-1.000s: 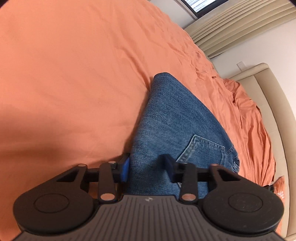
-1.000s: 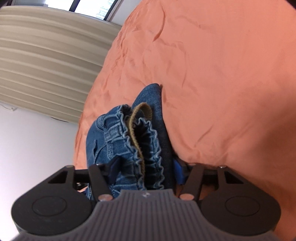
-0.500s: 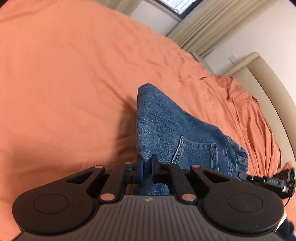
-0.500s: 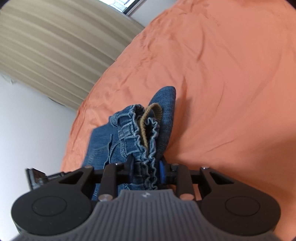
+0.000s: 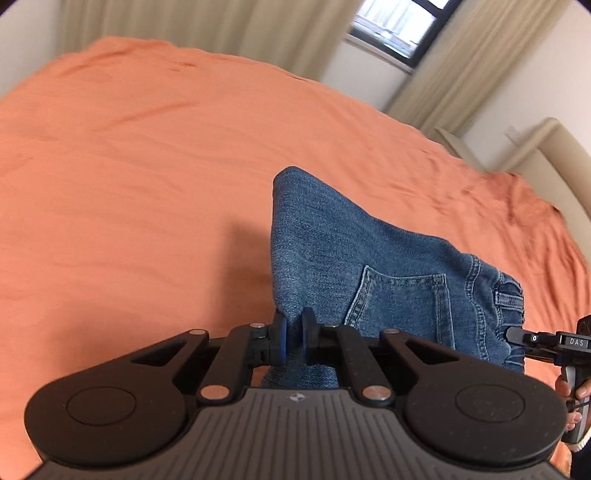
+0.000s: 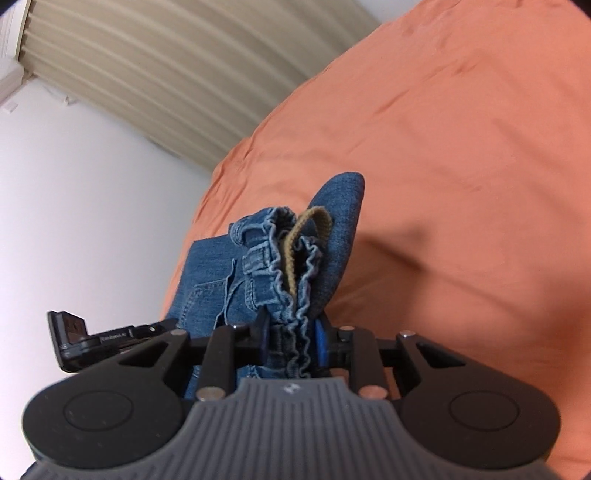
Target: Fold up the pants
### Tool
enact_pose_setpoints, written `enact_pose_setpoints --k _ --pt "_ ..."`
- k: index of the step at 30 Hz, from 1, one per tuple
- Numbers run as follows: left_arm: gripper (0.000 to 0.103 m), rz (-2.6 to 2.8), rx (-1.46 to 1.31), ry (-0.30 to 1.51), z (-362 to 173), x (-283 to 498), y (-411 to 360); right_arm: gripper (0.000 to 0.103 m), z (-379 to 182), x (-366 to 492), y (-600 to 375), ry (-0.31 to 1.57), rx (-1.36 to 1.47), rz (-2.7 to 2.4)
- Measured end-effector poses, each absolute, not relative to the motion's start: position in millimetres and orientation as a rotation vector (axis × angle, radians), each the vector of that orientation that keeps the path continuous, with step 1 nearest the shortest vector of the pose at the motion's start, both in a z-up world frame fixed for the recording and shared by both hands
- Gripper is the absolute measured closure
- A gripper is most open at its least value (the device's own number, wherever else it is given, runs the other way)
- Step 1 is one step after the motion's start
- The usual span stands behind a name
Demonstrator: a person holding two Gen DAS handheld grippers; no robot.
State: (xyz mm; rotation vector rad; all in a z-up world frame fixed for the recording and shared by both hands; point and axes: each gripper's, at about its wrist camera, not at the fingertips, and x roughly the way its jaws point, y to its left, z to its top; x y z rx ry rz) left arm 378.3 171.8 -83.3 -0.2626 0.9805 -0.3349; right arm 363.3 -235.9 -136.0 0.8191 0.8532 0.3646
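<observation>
Folded blue denim pants (image 5: pixel 332 251) hang between my two grippers above the orange bed sheet (image 5: pixel 129 184). My left gripper (image 5: pixel 292 338) is shut on a folded edge of the denim, with the back pocket just to its right. My right gripper (image 6: pixel 290 341) is shut on the ruffled elastic waistband of the pants (image 6: pixel 295 266), where an olive inner band shows. The far folded end of the pants points away from me. My right gripper also shows in the left wrist view (image 5: pixel 546 341) at the waistband.
The orange sheet (image 6: pixel 461 166) covers the whole bed. Beige curtains (image 5: pixel 221 37) and a window (image 5: pixel 399 26) stand beyond it. A beige padded headboard (image 5: pixel 550 147) is at the right. A white wall (image 6: pixel 74 184) lies left in the right wrist view.
Both grippers closed on the pants and lifted them off the sheet. The views tilted up, so the curtains and window came into sight.
</observation>
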Motion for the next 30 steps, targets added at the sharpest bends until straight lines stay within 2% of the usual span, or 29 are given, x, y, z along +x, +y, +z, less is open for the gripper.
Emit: enact_pose_setpoints --k 5,15,18,19,22,26,30 --pt "0.095 -0.256 -0.271 0.995 -99 386 220 0.083 -166 406 -186 0.897 0.852 0.400" --pt "0.093 -0.237 -0.329 1.076 -186 409 253 0.084 -240 440 -173 0.990 0.884 0.324" --pt "0.090 -0.243 -0.384 1.100 -202 415 259 0.082 -254 456 -163 1.001 0.906 0.301" --pt "0.085 -0.244 -0.396 1.101 -203 415 262 0.082 -257 457 -163 0.999 0.912 0.300" --pt "0.080 -0.262 -0.378 1.097 -194 411 267 0.077 -252 457 -162 1.012 0.875 0.297" --pt "0.080 -0.247 -0.294 1.148 -189 399 275 0.064 -234 449 -162 1.013 0.749 0.264" --pt "0.086 -0.144 -0.127 1.147 -171 376 273 0.062 -204 436 -158 0.966 0.592 0.193"
